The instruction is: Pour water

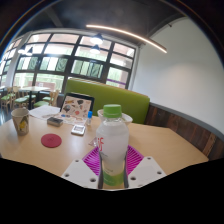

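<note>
While resting above the smooth wooden table [160, 140], the tongs [113, 172] clench a clear, green-capped plastic bottle [113, 145].

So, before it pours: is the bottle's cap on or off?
On. The green cap sits atop the upright bottle, which stands between the gripper fingers.

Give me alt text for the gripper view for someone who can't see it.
A clear water bottle with a green cap stands between the gripper fingers on a wooden table. Beyond it lie a red coaster, a cup and a laptop.
</note>
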Demonstrator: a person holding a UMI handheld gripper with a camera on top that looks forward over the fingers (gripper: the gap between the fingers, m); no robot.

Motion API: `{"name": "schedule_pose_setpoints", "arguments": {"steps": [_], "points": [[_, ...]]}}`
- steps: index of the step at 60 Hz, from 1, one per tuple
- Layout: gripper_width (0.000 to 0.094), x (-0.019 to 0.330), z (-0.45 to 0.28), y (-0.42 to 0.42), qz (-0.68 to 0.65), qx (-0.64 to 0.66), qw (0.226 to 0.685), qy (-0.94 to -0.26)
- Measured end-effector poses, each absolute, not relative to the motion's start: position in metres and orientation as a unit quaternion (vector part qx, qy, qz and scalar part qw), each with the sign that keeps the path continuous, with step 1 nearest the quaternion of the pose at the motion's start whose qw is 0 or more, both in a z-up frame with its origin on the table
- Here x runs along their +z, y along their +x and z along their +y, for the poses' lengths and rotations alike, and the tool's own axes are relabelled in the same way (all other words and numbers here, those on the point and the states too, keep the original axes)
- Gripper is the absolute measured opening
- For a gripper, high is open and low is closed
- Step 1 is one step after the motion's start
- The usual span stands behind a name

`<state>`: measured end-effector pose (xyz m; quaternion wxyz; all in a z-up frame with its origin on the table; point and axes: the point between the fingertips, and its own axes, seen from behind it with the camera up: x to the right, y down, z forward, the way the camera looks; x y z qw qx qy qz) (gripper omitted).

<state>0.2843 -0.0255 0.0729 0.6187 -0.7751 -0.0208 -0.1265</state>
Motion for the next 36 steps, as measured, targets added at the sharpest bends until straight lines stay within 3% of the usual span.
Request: {"name": "schedule_pose_setpoints", "arguments": {"steps": [7,19,29,36], "points": [[0.0279,0.113,-0.021,0.259,-0.087,-0.198,0.610,-0.762],[0.0278,0.196,0.018,0.144,-0.309,-0.432,0.566,-0.630],[0.0279,0.221,0.045,0.048,-0.474,-0.609,0.444,-0.456],[0.0279,0.207,0.066,0.007,-0.556,-0.696,0.342,-0.299]]}}
